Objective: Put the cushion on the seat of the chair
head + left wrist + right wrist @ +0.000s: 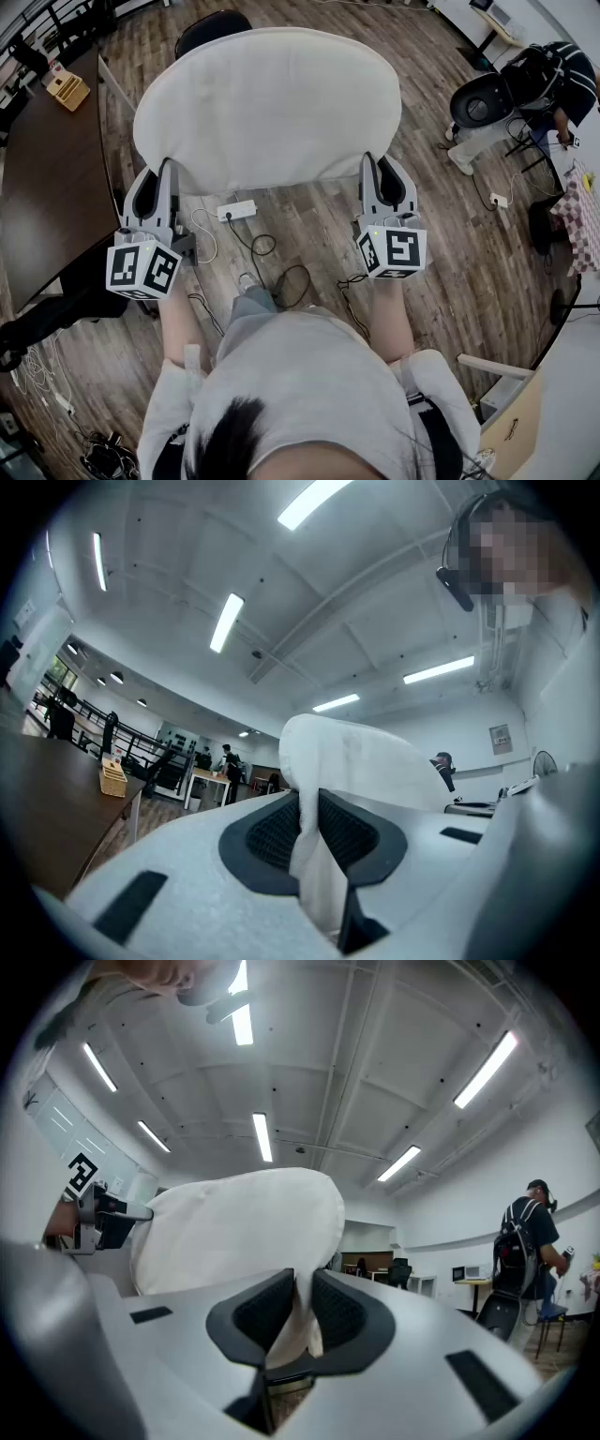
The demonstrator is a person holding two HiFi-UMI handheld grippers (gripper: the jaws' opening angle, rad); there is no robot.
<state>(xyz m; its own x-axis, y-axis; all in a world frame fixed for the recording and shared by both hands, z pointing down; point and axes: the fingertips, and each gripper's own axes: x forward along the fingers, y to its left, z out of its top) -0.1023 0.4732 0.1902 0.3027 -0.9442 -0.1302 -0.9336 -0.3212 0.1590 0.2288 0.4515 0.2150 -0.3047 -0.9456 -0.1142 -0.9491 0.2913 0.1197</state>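
White fabric of the cushion is pinched at its near edge by both tools. The left hand-held gripper and the right hand-held gripper are each clamped on a thin fold. The cushion spreads between and beyond them, held in the air above the wooden floor. What I take for the chair, dark and rounded, shows just past the cushion's far edge. Such a shallow bite could slip, and the cushion hides the landing spot. Cables lie below the grippers, a trip risk.
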